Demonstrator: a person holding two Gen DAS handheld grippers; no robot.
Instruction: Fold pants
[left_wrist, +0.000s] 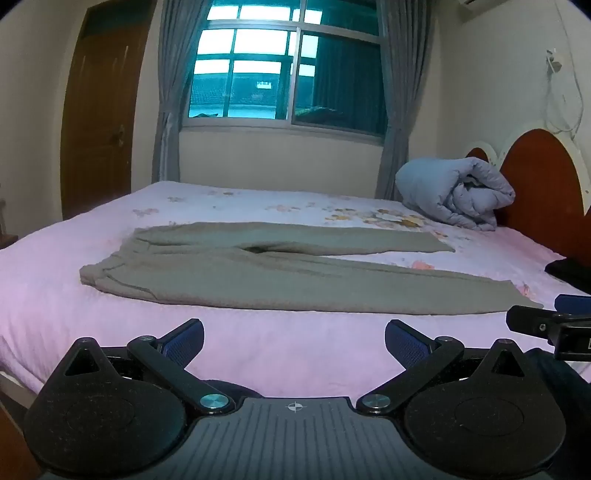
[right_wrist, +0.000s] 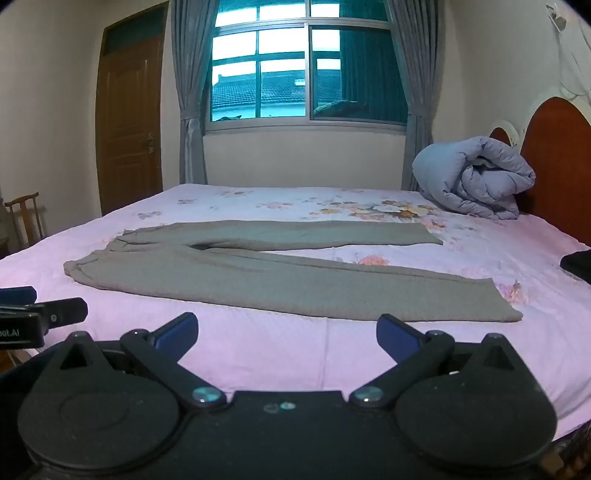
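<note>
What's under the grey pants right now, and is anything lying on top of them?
The pants lie flat on the pink floral bedsheet, which shows between the two legs. Nothing rests on top. Whatever lies directly beneath the fabric is covered and cannot be seen.

Bed with three things lying on it

The bed (right_wrist: 280, 354), under a pink floral sheet, carries grey pants (right_wrist: 280, 273) spread flat, waistband left, legs running right and slightly apart. A rolled blue-grey quilt (right_wrist: 476, 177) sits by the headboard. A dark item (right_wrist: 578, 264), perhaps folded cloth, lies at the right edge.
</note>
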